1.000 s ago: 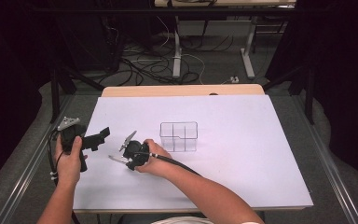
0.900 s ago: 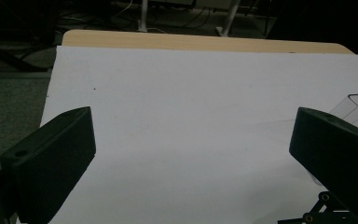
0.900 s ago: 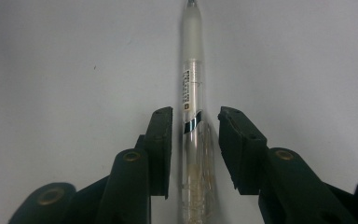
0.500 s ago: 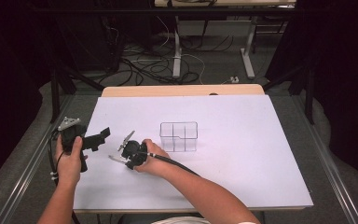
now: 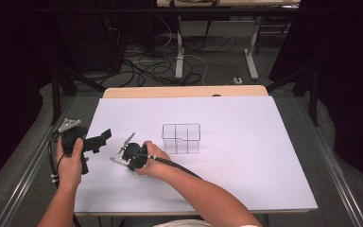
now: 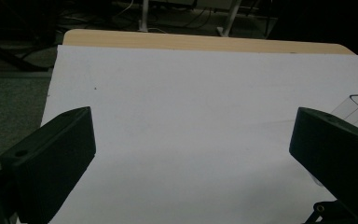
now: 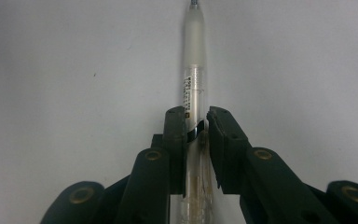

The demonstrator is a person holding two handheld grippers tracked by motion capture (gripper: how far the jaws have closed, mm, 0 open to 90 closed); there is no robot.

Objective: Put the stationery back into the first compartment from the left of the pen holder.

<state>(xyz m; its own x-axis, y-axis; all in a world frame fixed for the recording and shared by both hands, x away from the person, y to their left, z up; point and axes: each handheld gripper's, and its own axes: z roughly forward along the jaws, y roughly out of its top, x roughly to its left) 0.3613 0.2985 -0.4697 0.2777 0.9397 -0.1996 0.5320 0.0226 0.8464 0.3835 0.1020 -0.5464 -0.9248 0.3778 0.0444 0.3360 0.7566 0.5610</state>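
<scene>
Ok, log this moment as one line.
right hand-held gripper: just closed on pen | left hand-held gripper: open | organizer: empty

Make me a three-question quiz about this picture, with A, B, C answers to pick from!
1. Where is the clear box?
A. near the middle of the white table top
B. on the floor
C. in the left gripper

2. How many compartments show along the box's near side?
A. one
B. three
C. six

3. What is the right gripper doing?
A. hanging wide open
B. holding the box
C. closed on a clear pen

Answers: 1 A, the high view shows it standing mid-table. 2 B, two dividers split that side into three. 3 C, the right gripper view shows the fingers pressing the pen's barrel.
</scene>
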